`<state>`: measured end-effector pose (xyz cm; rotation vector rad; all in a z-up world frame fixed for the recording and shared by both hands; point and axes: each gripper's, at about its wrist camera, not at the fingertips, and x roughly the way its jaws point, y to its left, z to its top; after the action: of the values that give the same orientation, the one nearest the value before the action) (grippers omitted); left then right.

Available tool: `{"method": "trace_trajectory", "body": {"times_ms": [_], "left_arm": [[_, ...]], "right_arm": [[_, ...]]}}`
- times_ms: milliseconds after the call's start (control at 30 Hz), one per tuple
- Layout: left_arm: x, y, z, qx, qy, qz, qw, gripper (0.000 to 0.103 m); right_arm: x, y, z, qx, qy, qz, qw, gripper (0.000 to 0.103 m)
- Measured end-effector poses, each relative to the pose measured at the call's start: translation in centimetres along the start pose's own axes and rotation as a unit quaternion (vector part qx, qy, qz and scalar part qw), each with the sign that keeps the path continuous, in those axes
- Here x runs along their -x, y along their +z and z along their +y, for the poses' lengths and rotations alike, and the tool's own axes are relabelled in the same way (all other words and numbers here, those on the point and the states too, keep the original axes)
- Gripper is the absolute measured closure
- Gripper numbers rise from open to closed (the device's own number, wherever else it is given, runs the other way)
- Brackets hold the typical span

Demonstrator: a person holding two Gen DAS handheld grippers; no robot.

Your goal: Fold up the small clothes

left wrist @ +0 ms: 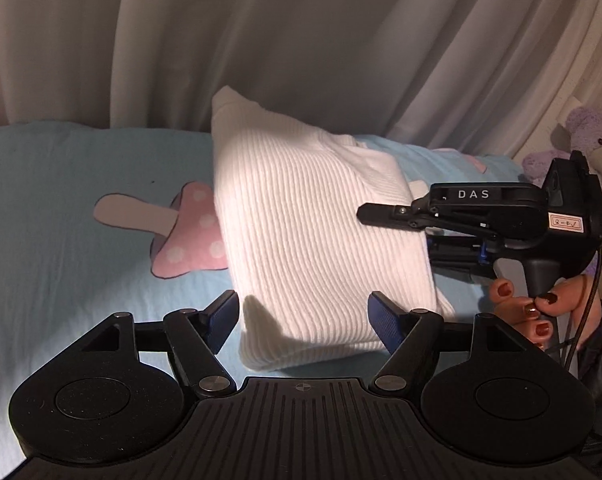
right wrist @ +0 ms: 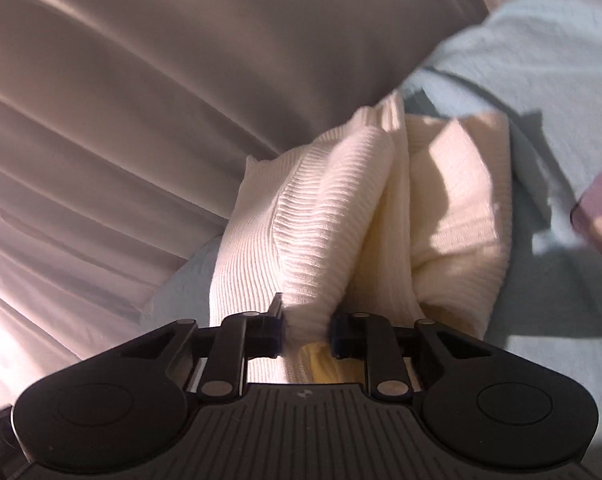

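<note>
The right gripper [right wrist: 305, 332] pinches a bunched edge of the white ribbed sweater [left wrist: 309, 232], lifting that side off the blue bed sheet [left wrist: 61, 216]; the left gripper [left wrist: 303, 316] hangs spread and empty at its near hem. Carry the fold across level, then release only once the edges align.

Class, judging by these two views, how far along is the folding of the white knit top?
Done: the white knit top is already doubled into layers. In hand: the right tool pinches its edge, lifting it off the blue sheet; the left tool is open. Left: lay it flat and finish the fold.
</note>
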<state>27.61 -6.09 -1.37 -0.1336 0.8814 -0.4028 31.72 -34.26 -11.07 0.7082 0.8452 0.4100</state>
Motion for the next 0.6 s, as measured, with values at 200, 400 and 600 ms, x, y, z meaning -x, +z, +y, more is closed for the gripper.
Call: {"method": "trace_trajectory", "body": {"times_ms": [200,400,600], "left_arm": [[-0.4,2.0,0.6,0.015,0.04,-0.039,0.9983,0.025],[-4.2,1.8,0.2,0.01,0.046,-0.001,0.9989,0.027],[-2.9,-0.4,0.5,-0.001,0.01,0.02,0.9997,0.026]], "right_arm": [[3.0,-0.8,4.8,0.16,-0.163,-0.081,0.97,0.091],[2.9,-1.3,2.4,0.113,-0.146,-0.048,0.982,0.074],[7.1,-3.8,-2.3,-0.003,-0.056,-0.033,0.998,0.048]]}}
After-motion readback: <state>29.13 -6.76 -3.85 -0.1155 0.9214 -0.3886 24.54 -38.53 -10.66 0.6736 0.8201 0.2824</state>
